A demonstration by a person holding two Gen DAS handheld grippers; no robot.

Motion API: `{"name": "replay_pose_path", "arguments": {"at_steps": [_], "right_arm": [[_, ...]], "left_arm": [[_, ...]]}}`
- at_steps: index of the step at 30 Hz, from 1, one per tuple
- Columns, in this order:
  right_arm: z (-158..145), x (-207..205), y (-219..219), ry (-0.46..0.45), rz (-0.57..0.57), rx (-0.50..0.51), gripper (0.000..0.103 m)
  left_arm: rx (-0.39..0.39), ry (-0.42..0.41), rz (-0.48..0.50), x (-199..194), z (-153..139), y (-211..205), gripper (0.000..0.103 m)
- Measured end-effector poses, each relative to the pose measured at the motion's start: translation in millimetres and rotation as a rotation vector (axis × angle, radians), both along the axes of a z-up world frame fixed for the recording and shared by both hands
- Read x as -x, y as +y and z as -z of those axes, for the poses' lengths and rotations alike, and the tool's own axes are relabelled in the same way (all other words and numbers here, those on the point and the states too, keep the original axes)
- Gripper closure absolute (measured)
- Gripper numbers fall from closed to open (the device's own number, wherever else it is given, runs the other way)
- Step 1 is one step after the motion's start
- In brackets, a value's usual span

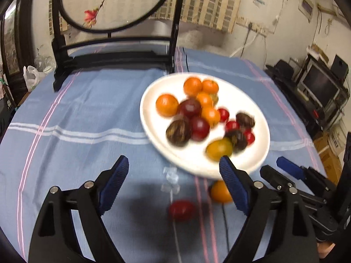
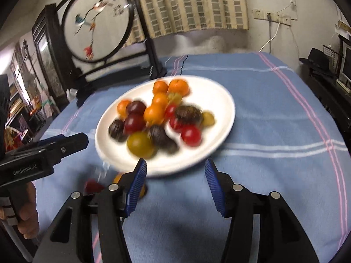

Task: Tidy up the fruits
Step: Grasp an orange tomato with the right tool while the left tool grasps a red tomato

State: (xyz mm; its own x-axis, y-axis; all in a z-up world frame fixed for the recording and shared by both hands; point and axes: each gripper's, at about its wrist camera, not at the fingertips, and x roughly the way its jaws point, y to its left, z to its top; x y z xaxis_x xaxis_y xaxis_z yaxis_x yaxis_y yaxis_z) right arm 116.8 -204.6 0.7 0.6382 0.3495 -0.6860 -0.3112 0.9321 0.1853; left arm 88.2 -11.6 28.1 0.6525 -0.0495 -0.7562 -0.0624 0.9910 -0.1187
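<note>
A white plate (image 1: 197, 162) on the blue cloth holds several oranges (image 1: 167, 105), dark red plums (image 1: 199, 128), brown rough-skinned fruits (image 1: 178, 132), small red fruits and one yellow-green fruit (image 1: 219, 149). The picture is blurred. My left gripper (image 1: 173, 162) hangs open in front of the plate. Below it, a red fruit (image 1: 182, 210) and an orange (image 1: 219, 191) lie loose on the cloth, untouched. My right gripper (image 2: 175, 163) is open and empty at the near rim of the plate (image 2: 215, 100). The red fruit (image 2: 93, 186) shows to its left.
A round embroidered screen on a black stand (image 1: 114, 50) stands at the back of the table. Small clear plastic pieces (image 1: 171, 176) lie near the plate. The right gripper (image 1: 285, 168) shows in the left view, the left gripper (image 2: 72, 141) and a hand (image 2: 27, 210) in the right.
</note>
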Motion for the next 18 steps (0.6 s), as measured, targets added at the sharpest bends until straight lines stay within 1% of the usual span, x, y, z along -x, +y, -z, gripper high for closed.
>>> {"name": "replay_pose_path", "arguments": {"at_steps": [3,5,9,11,13,16,18], "right_arm": [[5.7,15.1,5.3,0.017,-0.018,0.018,0.047],[8.1,24.5,11.3,0.025,-0.040,0.034,0.047],[15.2,38.6,36.1,0.031,-0.098,0.113,0.047],[18.8,38.6,47.8,0.029,-0.110,0.158,0.047],[21.6,36.0,56.4,0.033,-0.117,0.180,0.047],[26.3,24.5,67.8,0.053,-0.116,0.190,0.047],[28.9,15.8,75.4,0.062,-0.118,0.187,0.047]], "left_arm": [[-0.021,0.026,0.007,14.7,9.8,0.7,0.021],[-0.029,0.029,0.010,23.3,13.3,3.6,0.021],[-0.026,0.014,-0.009,33.6,21.0,15.4,0.020],[-0.003,0.014,-0.021,34.7,25.8,22.6,0.020],[0.011,0.022,-0.018,32.2,28.0,28.6,0.020],[0.018,0.021,-0.032,29.5,29.2,37.2,0.020],[0.040,0.038,-0.042,26.4,30.8,42.1,0.020]]}}
